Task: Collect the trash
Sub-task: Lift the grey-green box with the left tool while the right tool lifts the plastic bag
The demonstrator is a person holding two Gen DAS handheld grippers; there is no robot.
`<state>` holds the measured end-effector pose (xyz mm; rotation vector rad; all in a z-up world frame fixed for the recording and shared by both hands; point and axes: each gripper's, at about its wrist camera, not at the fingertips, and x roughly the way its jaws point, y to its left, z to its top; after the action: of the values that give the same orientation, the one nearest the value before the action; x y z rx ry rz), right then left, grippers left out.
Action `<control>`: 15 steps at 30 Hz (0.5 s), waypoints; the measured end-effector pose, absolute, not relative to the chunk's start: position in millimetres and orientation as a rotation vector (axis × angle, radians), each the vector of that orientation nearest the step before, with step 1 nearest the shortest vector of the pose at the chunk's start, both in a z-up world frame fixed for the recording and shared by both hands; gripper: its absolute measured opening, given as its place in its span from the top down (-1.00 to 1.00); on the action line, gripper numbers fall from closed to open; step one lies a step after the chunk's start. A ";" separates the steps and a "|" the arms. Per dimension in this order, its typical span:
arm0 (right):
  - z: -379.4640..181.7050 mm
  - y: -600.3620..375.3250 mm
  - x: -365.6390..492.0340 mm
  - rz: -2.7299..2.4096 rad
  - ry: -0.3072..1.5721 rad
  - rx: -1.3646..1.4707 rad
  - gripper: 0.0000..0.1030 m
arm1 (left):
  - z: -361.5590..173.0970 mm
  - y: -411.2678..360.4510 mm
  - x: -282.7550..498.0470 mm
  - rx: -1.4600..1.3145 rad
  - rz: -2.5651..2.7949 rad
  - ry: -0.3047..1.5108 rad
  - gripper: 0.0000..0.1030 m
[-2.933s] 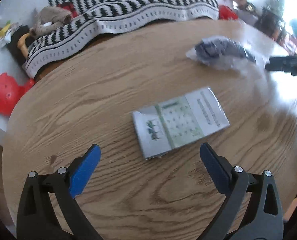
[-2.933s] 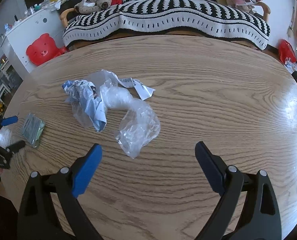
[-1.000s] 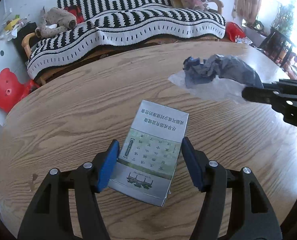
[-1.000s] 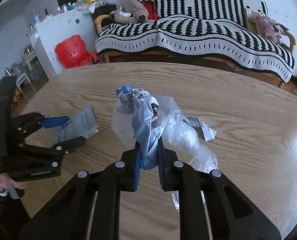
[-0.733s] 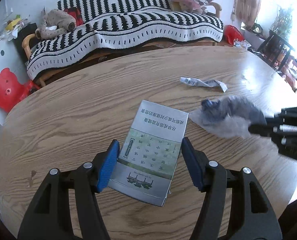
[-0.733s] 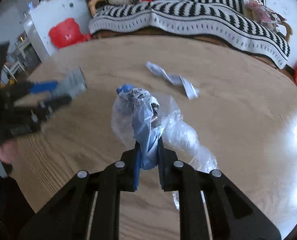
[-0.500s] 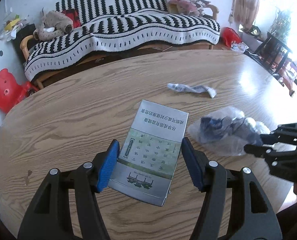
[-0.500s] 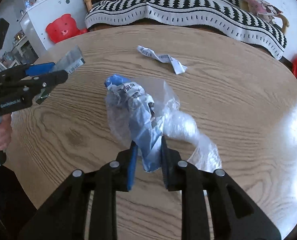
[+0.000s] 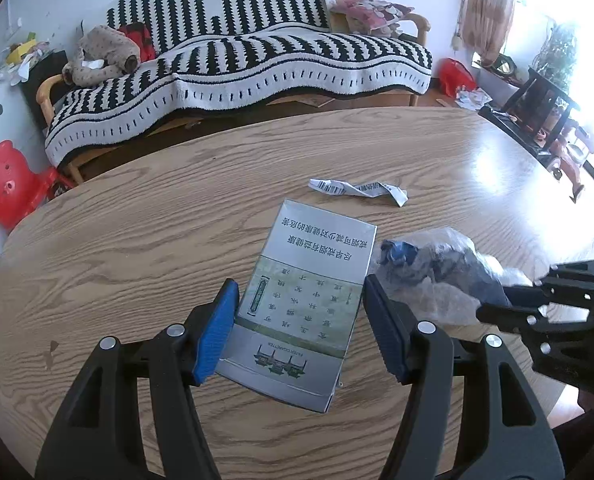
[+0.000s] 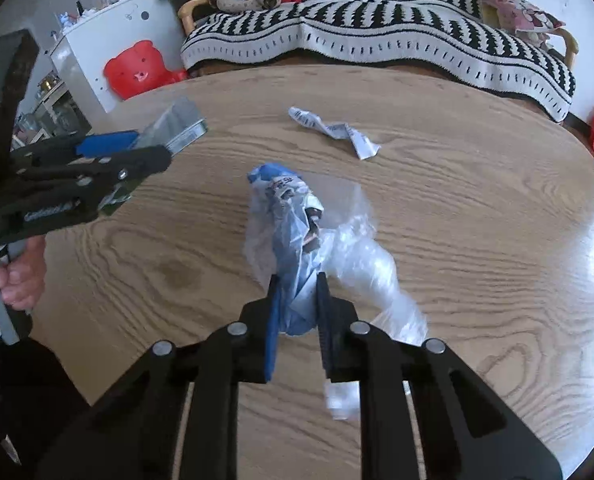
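Observation:
My left gripper [image 9: 297, 312] is shut on a flattened silver and green carton [image 9: 309, 296] and holds it above the round wooden table [image 9: 137, 240]. My right gripper [image 10: 297, 304] is shut on a crumpled blue wrapper inside a clear plastic bag [image 10: 293, 240], low over the table. In the left wrist view the bag [image 9: 437, 272] sits just right of the carton, with the right gripper [image 9: 497, 304] behind it. In the right wrist view the left gripper [image 10: 149, 152] with the carton [image 10: 177, 124] is at the left. A crumpled white paper strip [image 9: 357, 190] lies on the table beyond; it also shows in the right wrist view [image 10: 333, 130].
A sofa with a black-and-white striped blanket [image 9: 237, 72] stands behind the table. A red bear-shaped stool [image 9: 5, 184] and a white cabinet [image 10: 97, 52] are at the left. Dark chairs [image 9: 537, 108] stand at the right. A hand [image 10: 9, 276] grips the left handle.
My right gripper has brought the bag down and closer to the carton, near the table's front. The paper strip dropped out of the bag and stayed on the table. My left gripper still holds the carton.

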<state>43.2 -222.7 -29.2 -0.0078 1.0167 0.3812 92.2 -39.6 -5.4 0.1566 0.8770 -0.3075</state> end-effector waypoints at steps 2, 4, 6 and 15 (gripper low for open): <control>-25.0 -223.2 36.1 0.377 1.002 -0.025 0.71 | -5.1 -40.2 92.5 0.153 -0.309 0.879 -0.21; -15.0 -228.6 29.4 0.379 0.971 -0.004 0.71 | -4.3 -40.8 93.4 0.151 -0.311 0.878 -0.21; -11.8 -236.4 27.2 0.393 0.975 0.048 0.71 | -3.0 -42.7 93.7 0.146 -0.318 0.875 -0.21; -33.7 -247.9 20.4 0.342 1.057 -0.011 0.03 | -1.0 -61.1 88.9 0.163 -0.350 0.866 -0.21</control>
<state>20.4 -247.9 -33.7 -0.0115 1.0570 0.3422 88.9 -61.1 -1.0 0.1629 0.8661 -0.3502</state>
